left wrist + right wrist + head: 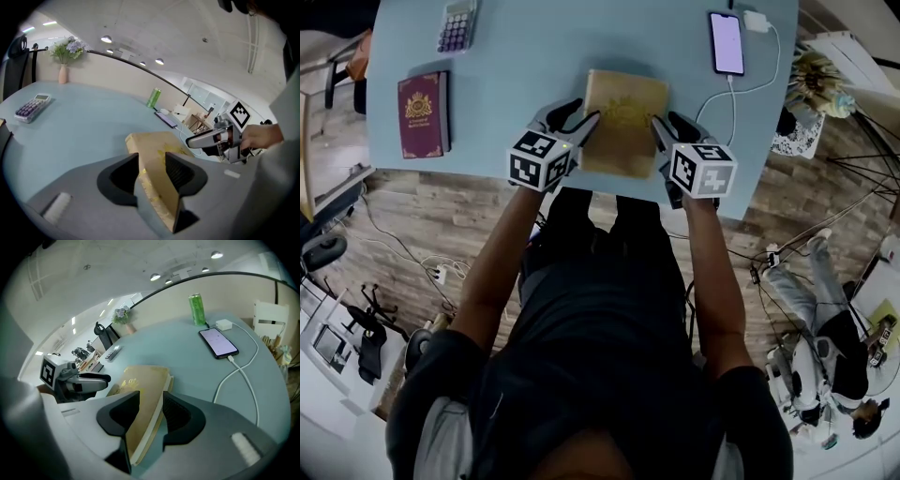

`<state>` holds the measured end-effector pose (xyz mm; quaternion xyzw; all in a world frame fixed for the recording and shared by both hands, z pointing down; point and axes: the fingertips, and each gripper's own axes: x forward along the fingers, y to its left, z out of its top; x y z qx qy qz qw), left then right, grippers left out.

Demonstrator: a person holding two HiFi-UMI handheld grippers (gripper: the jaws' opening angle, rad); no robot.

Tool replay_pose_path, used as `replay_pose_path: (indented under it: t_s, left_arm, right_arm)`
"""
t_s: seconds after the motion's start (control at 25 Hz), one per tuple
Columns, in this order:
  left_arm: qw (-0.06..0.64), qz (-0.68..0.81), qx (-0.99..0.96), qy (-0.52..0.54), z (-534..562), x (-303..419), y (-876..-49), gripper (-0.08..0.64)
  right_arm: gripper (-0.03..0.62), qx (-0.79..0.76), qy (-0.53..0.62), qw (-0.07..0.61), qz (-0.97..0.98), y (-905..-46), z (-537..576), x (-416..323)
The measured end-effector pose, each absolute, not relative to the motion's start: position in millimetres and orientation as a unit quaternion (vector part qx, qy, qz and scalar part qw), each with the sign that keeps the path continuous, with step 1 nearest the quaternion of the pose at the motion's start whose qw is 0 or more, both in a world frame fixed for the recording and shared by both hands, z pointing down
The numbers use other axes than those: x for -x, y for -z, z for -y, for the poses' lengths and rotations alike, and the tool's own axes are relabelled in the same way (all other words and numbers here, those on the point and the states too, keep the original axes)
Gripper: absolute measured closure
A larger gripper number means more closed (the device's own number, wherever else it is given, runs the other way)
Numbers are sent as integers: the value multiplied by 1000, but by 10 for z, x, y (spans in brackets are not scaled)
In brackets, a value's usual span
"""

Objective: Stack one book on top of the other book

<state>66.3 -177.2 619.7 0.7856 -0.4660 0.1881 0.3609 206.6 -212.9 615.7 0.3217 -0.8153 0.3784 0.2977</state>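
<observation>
A tan book with a gold emblem lies near the front edge of the light blue table, a gripper at each side. My left gripper has its jaws pressed on the book's left edge. My right gripper straddles the right edge, where a thin gap shows beside one pad, so it stands open. A maroon book lies flat at the table's left, well apart from both grippers.
A calculator sits at the back left. At the back right a phone is plugged into a white charger, its cable looping toward the book. A green can and a flower vase stand at the far edge.
</observation>
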Motion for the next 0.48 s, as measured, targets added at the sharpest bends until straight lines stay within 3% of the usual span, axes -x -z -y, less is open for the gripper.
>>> replay_pose_path:
  t_s: [0.48]
  left_arm:
    - [385, 470, -772, -187, 1726, -727, -6382, 347]
  right_arm:
    - [454, -303, -433, 282, 801, -6372, 2068, -2028]
